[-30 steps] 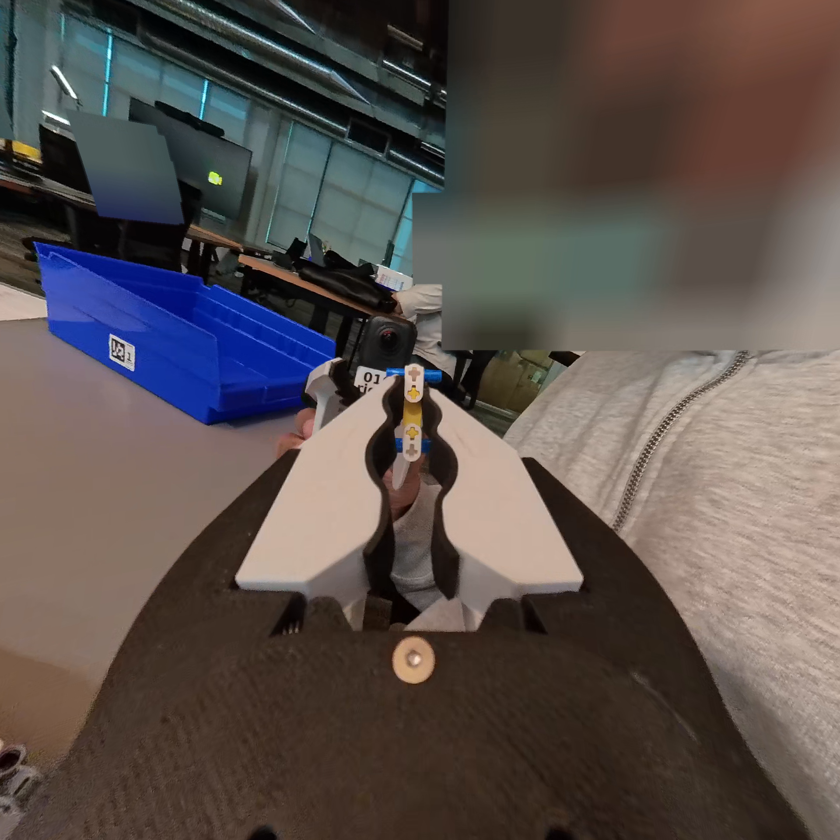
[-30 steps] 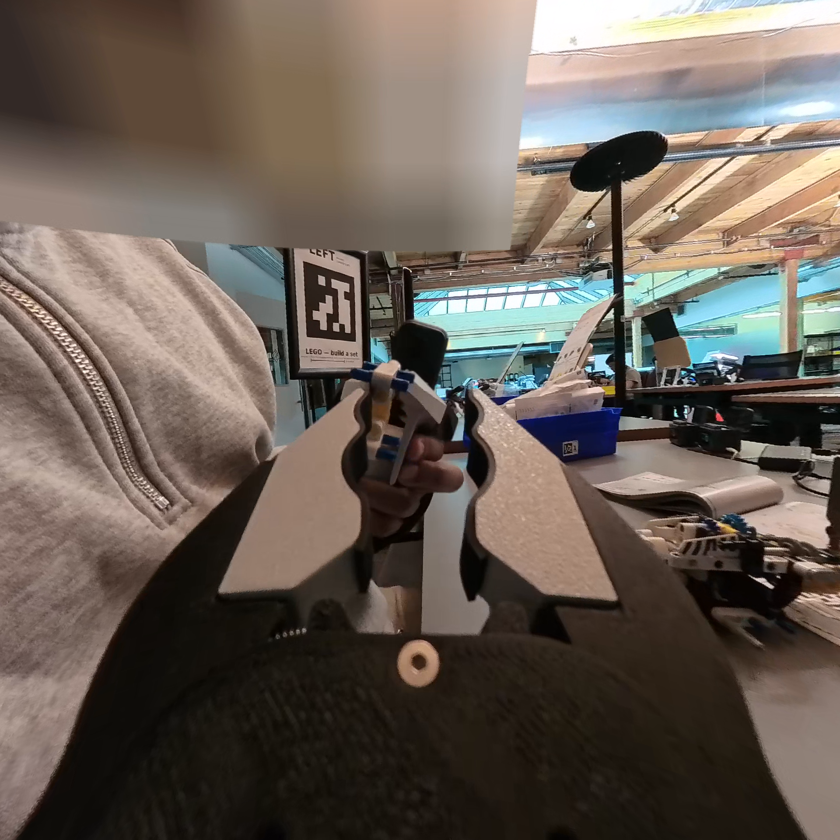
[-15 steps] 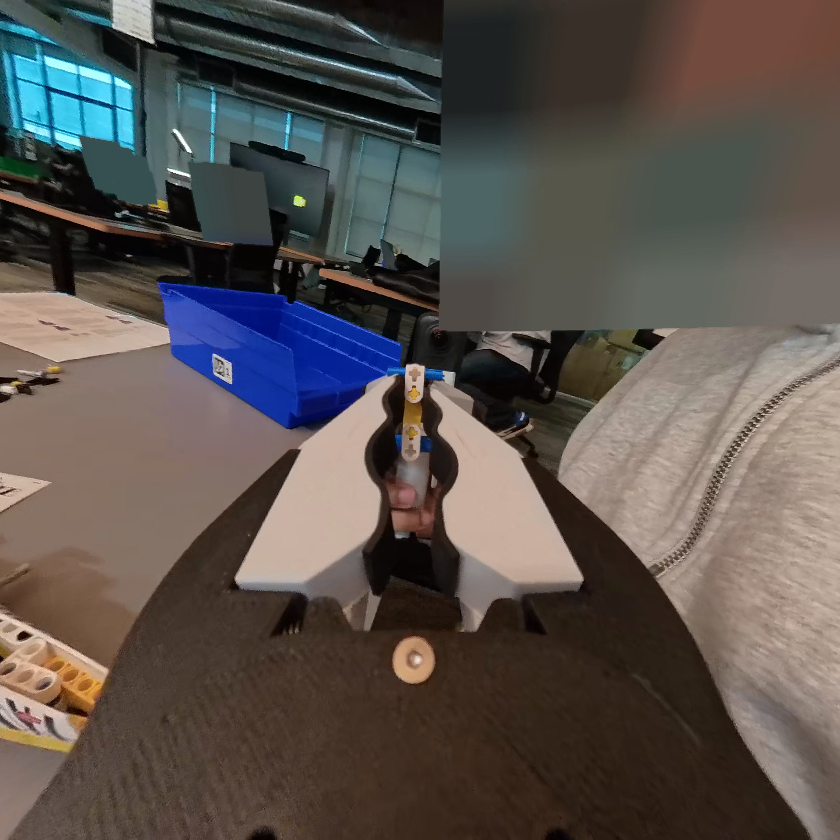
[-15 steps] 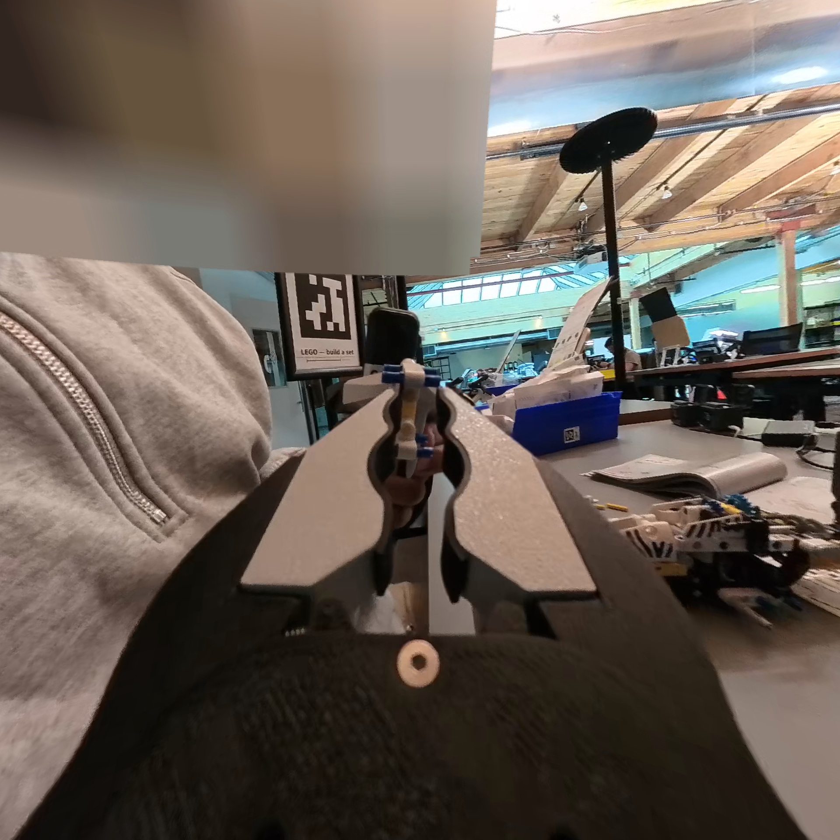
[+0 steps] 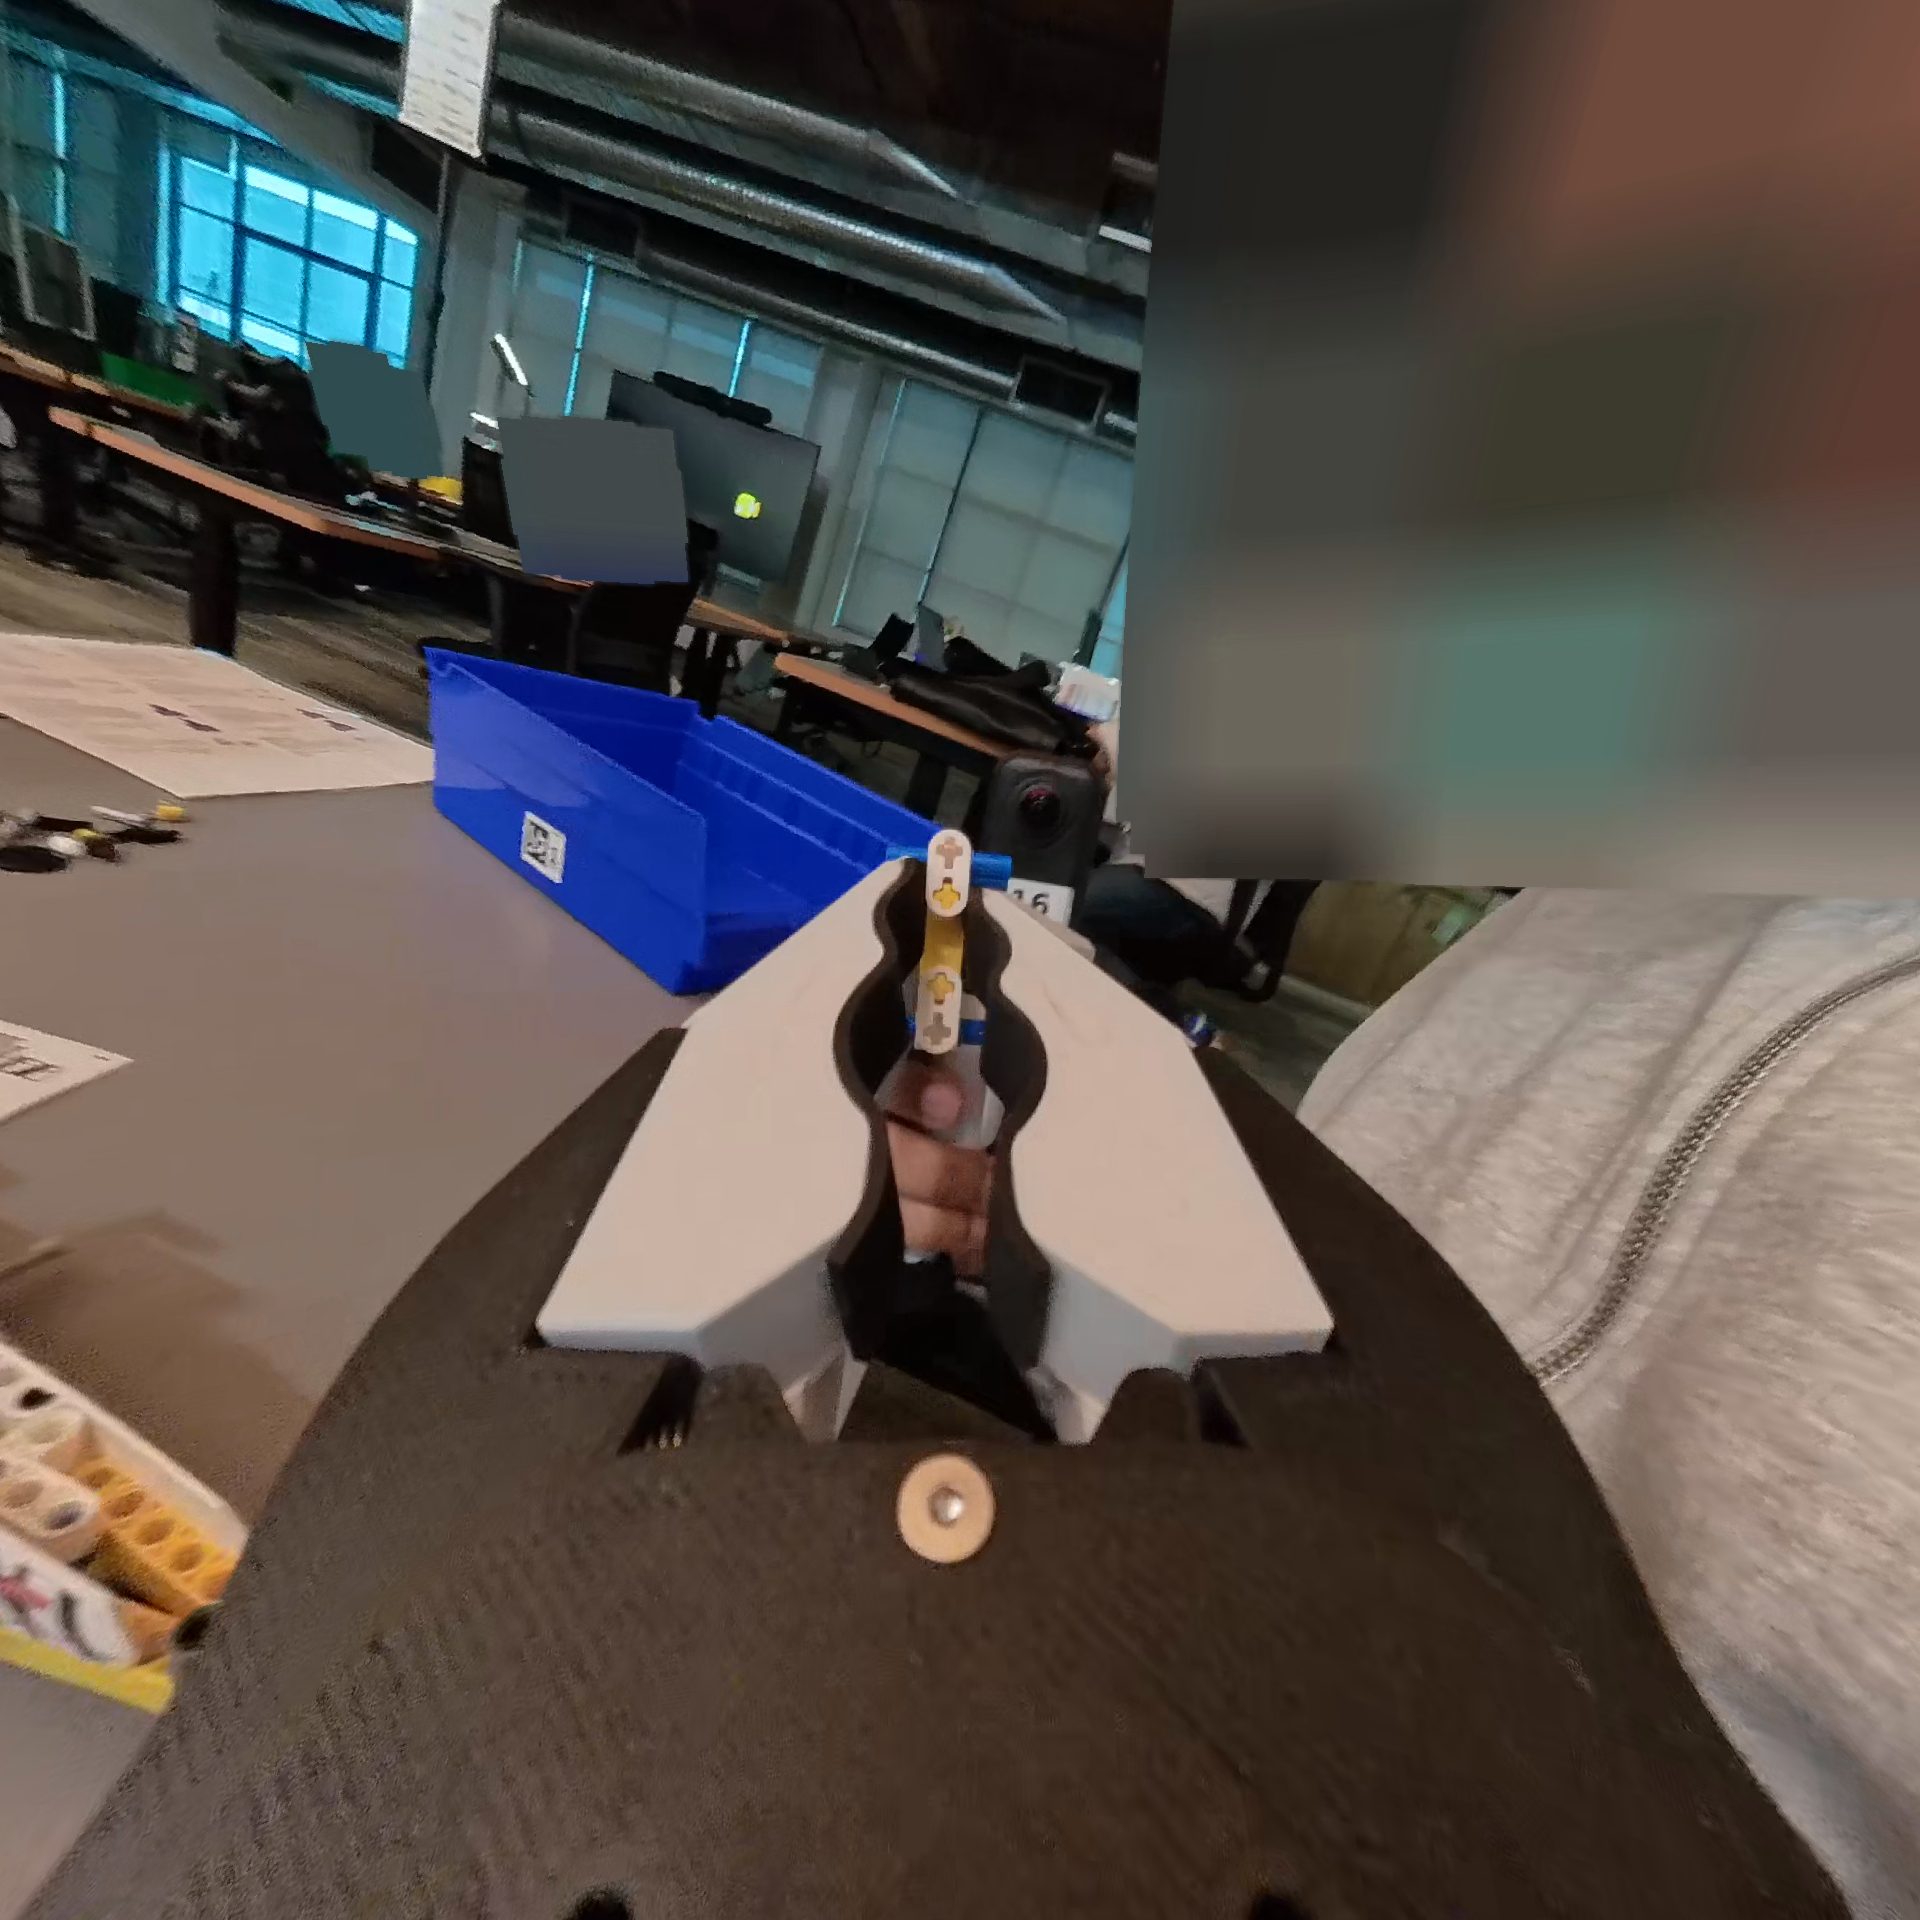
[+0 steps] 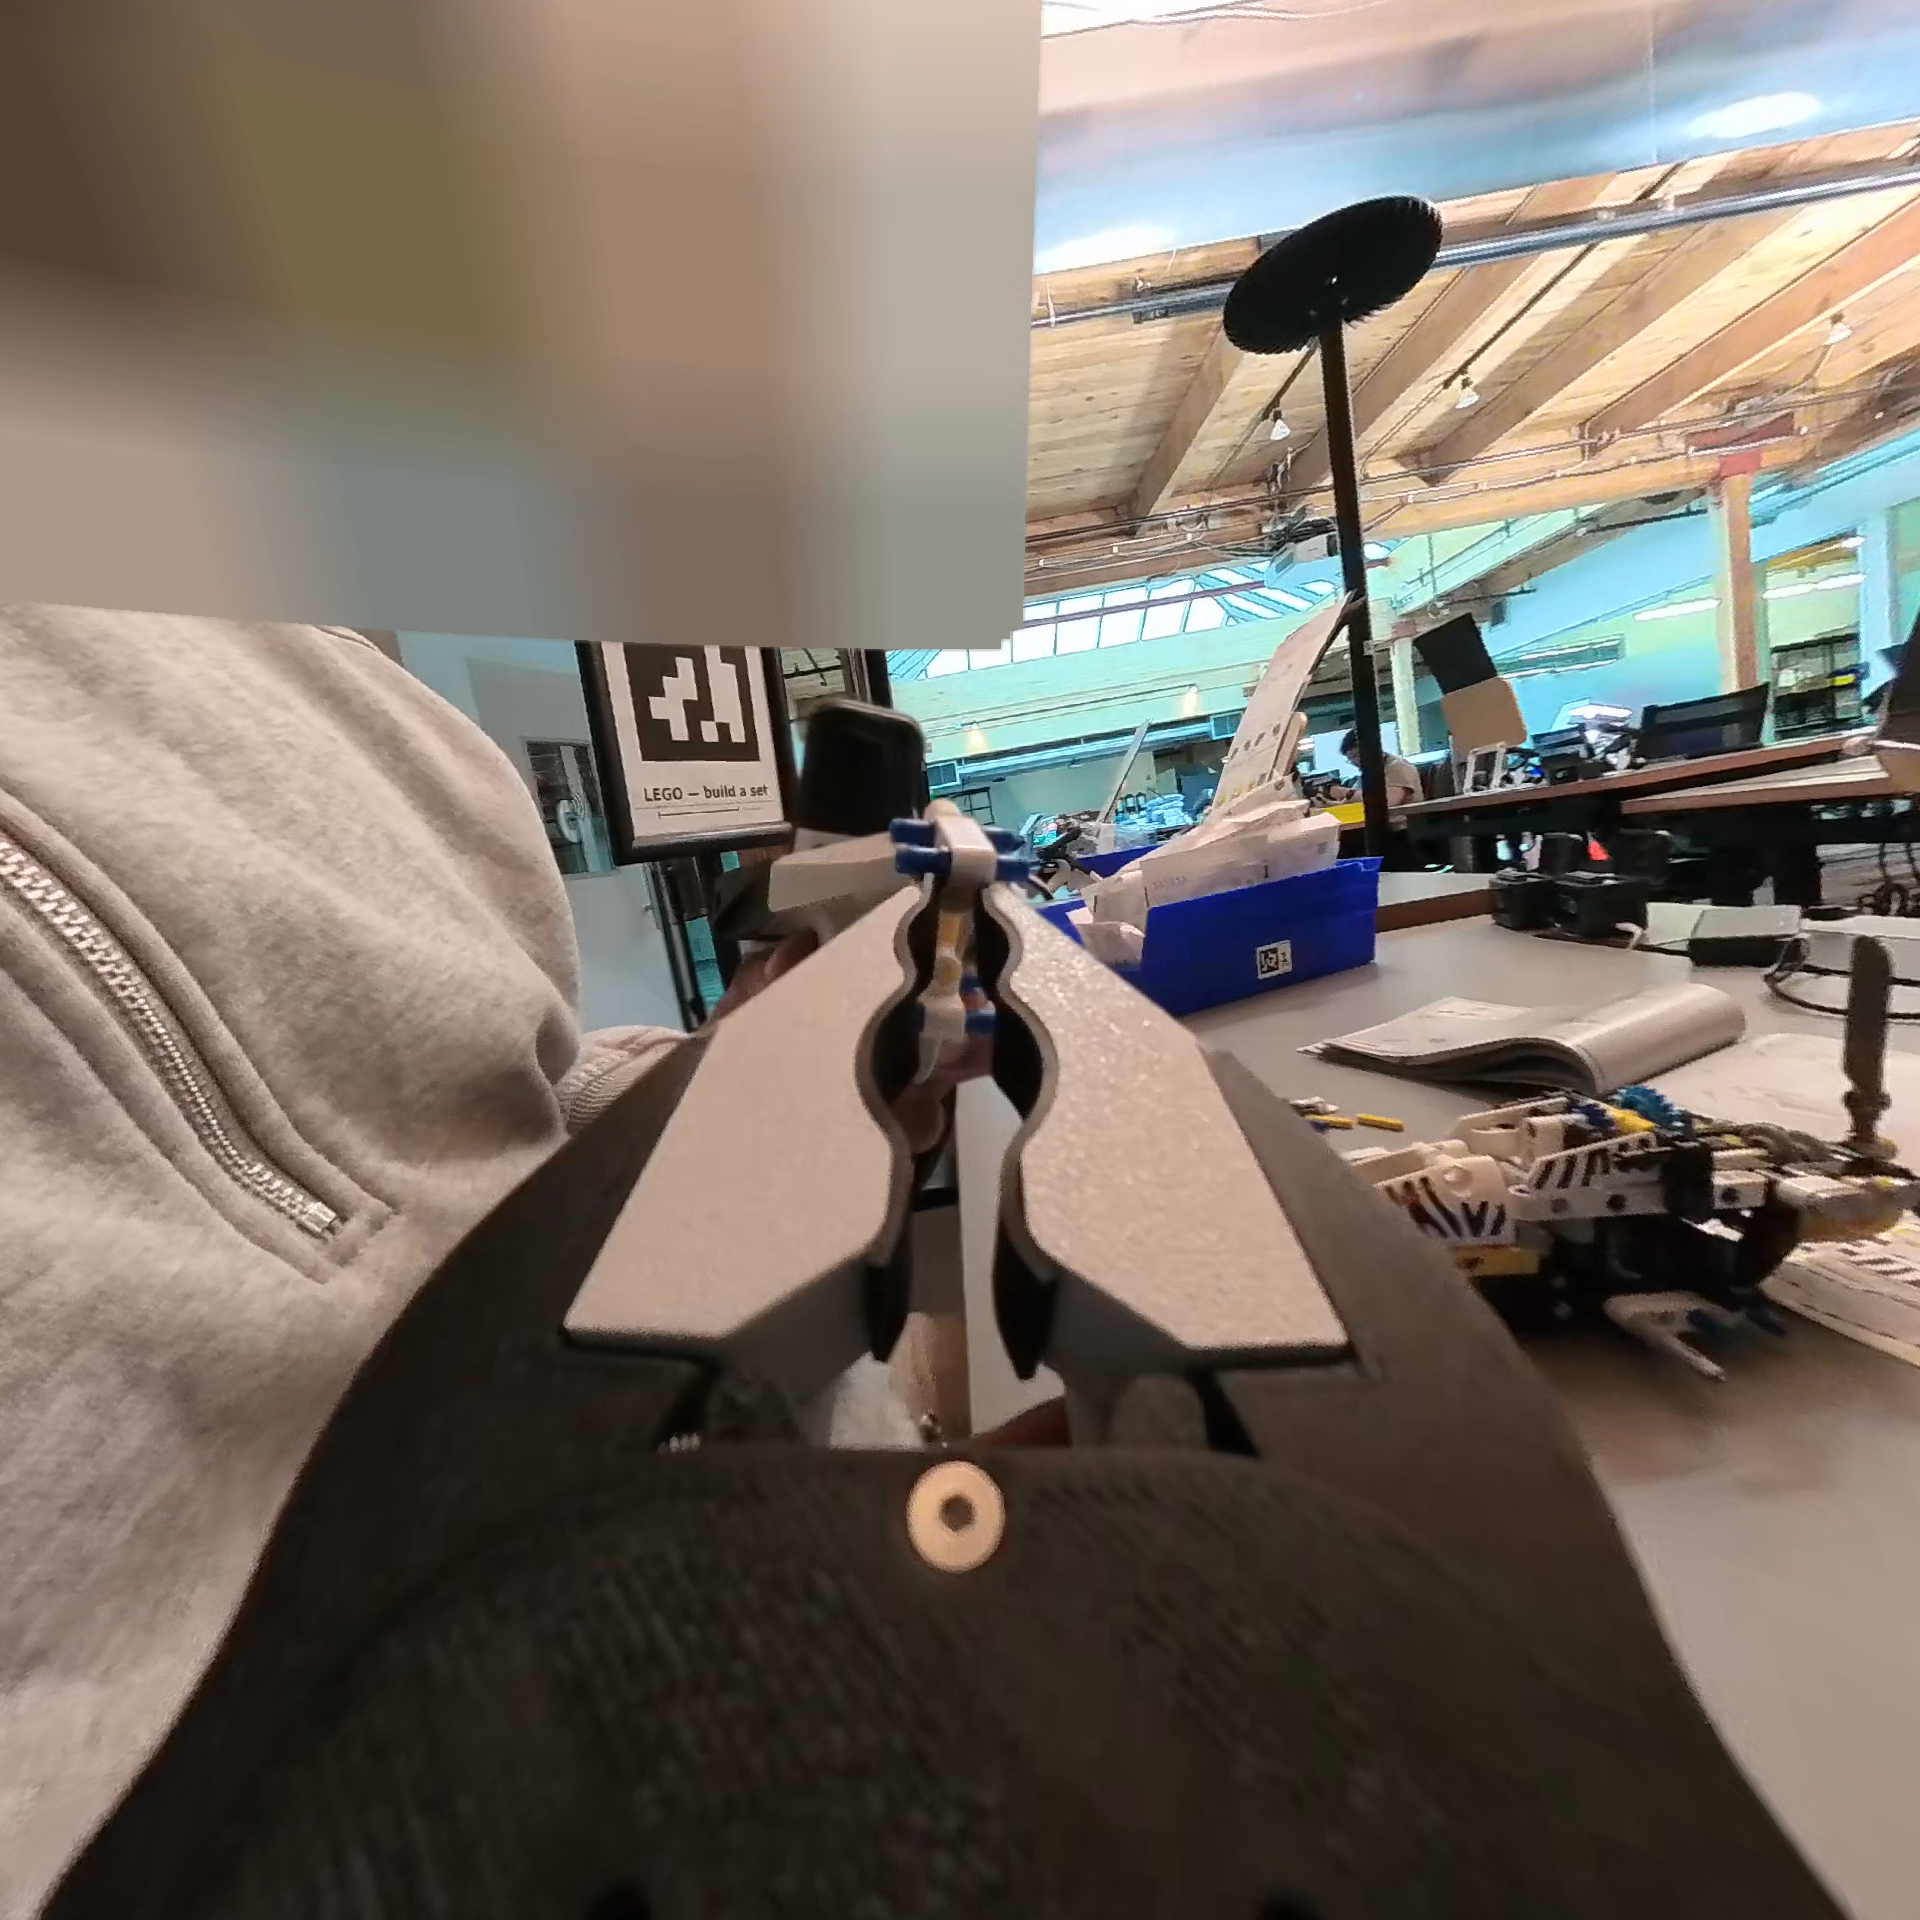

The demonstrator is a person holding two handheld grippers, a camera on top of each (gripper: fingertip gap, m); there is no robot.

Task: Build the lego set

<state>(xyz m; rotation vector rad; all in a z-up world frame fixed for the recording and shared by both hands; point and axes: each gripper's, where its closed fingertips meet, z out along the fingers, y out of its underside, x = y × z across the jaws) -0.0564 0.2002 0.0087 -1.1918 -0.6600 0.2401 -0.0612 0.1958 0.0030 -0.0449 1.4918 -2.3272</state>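
Closed in around the small lego piece (image 6: 948,930) over the last second, with the right gripper (image 6: 956,888), whose jaws stood wide apart before. Now pinching that piece from the right, tips nearly meeting, white end and blue pins poking out above them. Pinched as well from the other side by the left gripper (image 5: 948,883), clamped on the same white-and-yellow link (image 5: 945,940) with its cross holes facing the camera. Held up in the air between both tools, just in front of a grey zip hoodie (image 5: 1662,1195), well above the grey table (image 5: 260,987). Swung to the left too, in the left wrist view, bringing more of the table into sight than before.

Glimpsed through the gap behind the left tool's fingers: a hand (image 5: 940,1174) gripping the opposite handle.

Near the right edge of the table, in the right wrist view: a partly built model (image 6: 1558,1174) in white, black and yellow. Just behind it, an open instruction booklet (image 6: 1538,1039). Farther back, toward the far edge, a blue bin (image 6: 1247,935) stuffed with paper bags, beside a black pole with a round disc (image 6: 1335,270) on top. Behind the grippers, a framed marker sign (image 6: 696,748).

On the left side, in the left wrist view: another blue bin (image 5: 623,790), printed sheets (image 5: 156,717) beyond it, and yellow and white beams (image 5: 83,1538) at the near left corner.
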